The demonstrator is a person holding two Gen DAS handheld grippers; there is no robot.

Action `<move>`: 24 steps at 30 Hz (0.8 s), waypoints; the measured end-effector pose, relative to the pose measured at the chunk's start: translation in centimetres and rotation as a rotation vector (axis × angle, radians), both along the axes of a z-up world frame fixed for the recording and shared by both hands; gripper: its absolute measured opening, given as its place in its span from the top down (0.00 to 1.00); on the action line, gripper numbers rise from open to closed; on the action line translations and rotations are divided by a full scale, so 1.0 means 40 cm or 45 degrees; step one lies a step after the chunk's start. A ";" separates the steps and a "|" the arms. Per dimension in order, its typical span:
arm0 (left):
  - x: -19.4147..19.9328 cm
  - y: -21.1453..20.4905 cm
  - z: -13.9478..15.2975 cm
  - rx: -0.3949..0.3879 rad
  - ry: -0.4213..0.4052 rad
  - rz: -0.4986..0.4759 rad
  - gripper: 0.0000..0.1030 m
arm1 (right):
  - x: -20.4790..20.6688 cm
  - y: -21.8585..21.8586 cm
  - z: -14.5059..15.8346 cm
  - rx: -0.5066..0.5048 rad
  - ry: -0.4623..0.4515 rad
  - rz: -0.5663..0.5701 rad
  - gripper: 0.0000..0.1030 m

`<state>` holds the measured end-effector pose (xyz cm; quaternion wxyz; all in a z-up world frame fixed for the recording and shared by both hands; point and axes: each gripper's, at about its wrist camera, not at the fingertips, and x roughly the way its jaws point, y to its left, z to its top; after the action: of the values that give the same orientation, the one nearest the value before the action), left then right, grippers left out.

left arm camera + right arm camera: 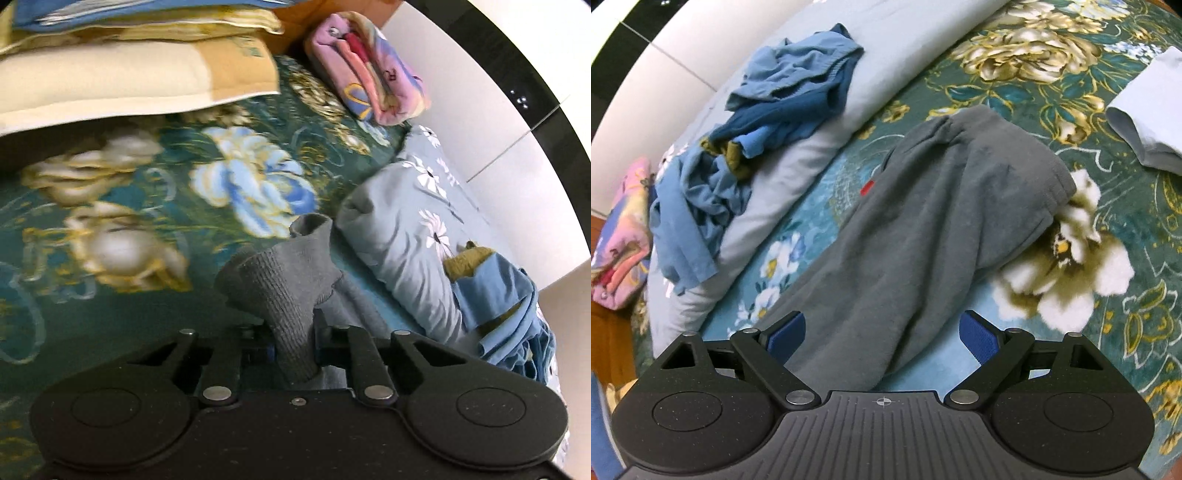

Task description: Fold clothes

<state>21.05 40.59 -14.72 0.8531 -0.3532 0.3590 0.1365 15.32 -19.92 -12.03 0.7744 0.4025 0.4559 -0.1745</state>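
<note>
Two grippers over a floral bedspread (pixel 1071 155). Left gripper (pixel 295 343): jaws narrowed onto the ribbed cuff of the grey sweatpants (pixel 284 280), fabric pinched and bunched just ahead. Open bedspread lies ahead-left; a pale quilt (pixel 406 243) crowds the right. Right gripper (pixel 882 332): jaws wide, straddling the pant leg without pressing. The grey sweatpants stretch ahead, waistband farthest, wrinkled. Blue clothes (pixel 775 110) lie ahead-left.
</note>
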 end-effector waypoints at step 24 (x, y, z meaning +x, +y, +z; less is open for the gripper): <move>-0.145 0.075 -0.032 -0.251 0.275 0.287 0.47 | -0.081 -0.183 -0.137 0.013 -0.002 -0.326 0.13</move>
<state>15.26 43.60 -15.99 0.7501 -0.4564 0.4183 0.2327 12.09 -27.22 -17.50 0.7440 0.4614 0.4011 -0.2695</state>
